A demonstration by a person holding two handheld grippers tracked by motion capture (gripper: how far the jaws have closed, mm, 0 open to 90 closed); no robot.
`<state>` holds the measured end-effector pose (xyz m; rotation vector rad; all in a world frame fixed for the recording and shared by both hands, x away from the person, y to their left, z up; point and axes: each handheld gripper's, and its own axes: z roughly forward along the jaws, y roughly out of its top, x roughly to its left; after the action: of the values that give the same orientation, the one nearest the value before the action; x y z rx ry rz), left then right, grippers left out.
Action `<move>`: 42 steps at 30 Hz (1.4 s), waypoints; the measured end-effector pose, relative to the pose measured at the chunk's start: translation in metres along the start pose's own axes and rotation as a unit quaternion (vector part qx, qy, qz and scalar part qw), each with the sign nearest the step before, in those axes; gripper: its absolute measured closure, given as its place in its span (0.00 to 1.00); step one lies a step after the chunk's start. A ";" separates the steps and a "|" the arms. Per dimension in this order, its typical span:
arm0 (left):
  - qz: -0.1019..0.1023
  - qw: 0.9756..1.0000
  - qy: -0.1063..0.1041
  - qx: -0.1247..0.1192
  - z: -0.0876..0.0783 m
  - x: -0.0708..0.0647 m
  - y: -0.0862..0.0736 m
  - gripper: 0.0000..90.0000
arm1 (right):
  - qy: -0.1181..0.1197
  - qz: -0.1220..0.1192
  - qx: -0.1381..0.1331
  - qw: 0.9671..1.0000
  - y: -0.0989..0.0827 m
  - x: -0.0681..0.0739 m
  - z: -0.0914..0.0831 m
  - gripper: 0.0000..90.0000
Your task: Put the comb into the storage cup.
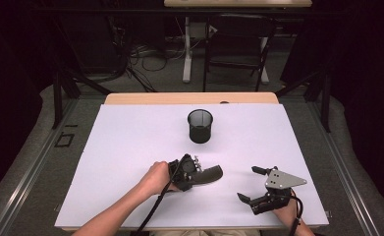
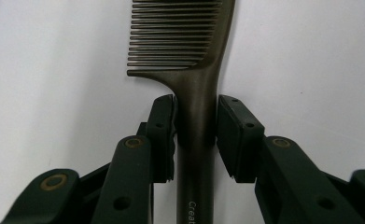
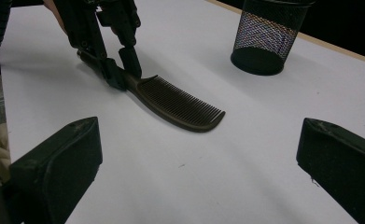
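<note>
A dark brown comb (image 1: 211,173) lies flat on the white table top (image 1: 130,137), teeth end toward the right of the high view. My left gripper (image 1: 198,176) is down on the table, and its two pads (image 2: 164,135) press on either side of the comb's handle (image 2: 196,107) just below the teeth. From the right gripper view the comb (image 3: 180,105) stretches toward me out of the left gripper (image 3: 124,70). My right gripper (image 1: 248,183) rests near the table's front right, jaws spread wide with nothing between them, pointing at the comb.
A black wire-mesh cup (image 1: 200,126) stands upright at the middle back of the table, also in the right gripper view (image 3: 269,35). Beyond the table's wooden far edge (image 1: 189,98) are chair legs and cables on the floor.
</note>
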<state>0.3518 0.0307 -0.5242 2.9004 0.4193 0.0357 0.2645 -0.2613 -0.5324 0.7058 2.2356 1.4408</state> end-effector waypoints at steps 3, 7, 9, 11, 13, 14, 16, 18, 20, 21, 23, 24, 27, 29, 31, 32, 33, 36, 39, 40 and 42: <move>-0.003 1.000 -0.006 0.008 0.000 0.001 0.002 0.77 | 0.001 0.001 0.001 1.000 0.000 0.000 0.000 0.00; -0.008 1.000 -0.012 0.010 0.000 0.003 0.002 0.80 | 0.002 -0.001 0.003 1.000 0.000 0.000 0.000 0.00; -0.010 1.000 -0.014 0.008 0.000 0.003 0.002 0.80 | 0.001 0.000 0.001 1.000 0.000 0.000 0.000 0.00; -0.010 1.000 -0.011 0.006 0.000 0.003 0.002 0.80 | 0.001 -0.001 0.001 1.000 0.000 0.000 0.001 0.00; -0.010 1.000 -0.009 0.002 0.000 0.002 0.000 0.80 | 0.001 -0.001 0.001 1.000 0.000 0.000 0.001 0.00; -0.009 1.000 -0.012 0.007 -0.001 0.003 0.000 0.80 | 0.001 -0.001 0.001 1.000 0.000 0.000 0.001 0.00; -0.012 1.000 -0.013 0.000 -0.001 0.002 -0.002 0.80 | 0.001 -0.001 0.001 1.000 0.000 0.000 0.001 0.00; -0.014 1.000 -0.014 -0.001 -0.004 0.003 -0.004 0.80 | 0.000 -0.001 0.001 1.000 0.000 0.000 0.001 0.00; -0.015 1.000 -0.014 -0.007 -0.007 0.003 -0.007 0.80 | 0.000 0.000 0.004 1.000 0.000 0.000 0.001 0.00; -0.018 1.000 -0.010 -0.013 -0.008 0.003 -0.008 0.80 | 0.000 0.000 0.003 1.000 0.000 0.000 0.001 0.00; -0.020 1.000 -0.013 -0.017 -0.012 0.004 -0.011 0.80 | 0.000 -0.001 0.003 1.000 0.000 0.000 0.001 0.00; -0.021 1.000 -0.011 -0.021 -0.013 0.004 -0.012 0.80 | 0.000 -0.001 0.001 1.000 0.000 0.000 0.001 0.00; -0.031 0.999 -0.012 -0.038 -0.018 0.003 -0.017 0.80 | -0.001 0.000 0.004 1.000 0.000 0.000 0.001 0.00; -0.030 0.999 -0.013 -0.041 -0.019 0.003 -0.018 0.80 | -0.002 0.001 0.001 1.000 0.000 0.000 0.001 0.00; -0.037 0.998 -0.013 -0.055 -0.022 0.003 -0.021 0.80 | -0.002 0.000 0.002 1.000 0.000 0.000 0.001 0.00; -0.037 0.998 -0.013 -0.055 -0.022 0.003 -0.021 0.80 | -0.002 0.000 0.002 1.000 0.000 0.000 0.001 0.00; -0.039 0.997 -0.011 -0.058 -0.023 0.003 -0.022 0.80 | -0.002 0.000 0.001 1.000 0.000 0.000 0.001 0.00; -0.044 0.996 -0.010 -0.071 -0.025 0.003 -0.024 0.80 | -0.002 0.000 0.004 1.000 0.000 0.000 0.001 0.00; -0.050 0.995 -0.011 -0.081 -0.027 0.004 -0.027 0.80 | -0.002 0.000 0.004 1.000 0.000 0.000 0.001 0.00; -0.052 0.995 -0.012 -0.085 -0.028 0.004 -0.027 0.80 | -0.003 0.000 0.004 1.000 0.000 0.000 0.001 0.00; -0.056 0.994 -0.013 -0.093 -0.029 0.004 -0.029 0.80 | -0.003 0.000 0.004 1.000 0.000 0.000 0.001 0.00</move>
<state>0.3460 0.0650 -0.5021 2.6875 0.5436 0.0195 0.2652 -0.2606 -0.5329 0.7119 2.2390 1.4276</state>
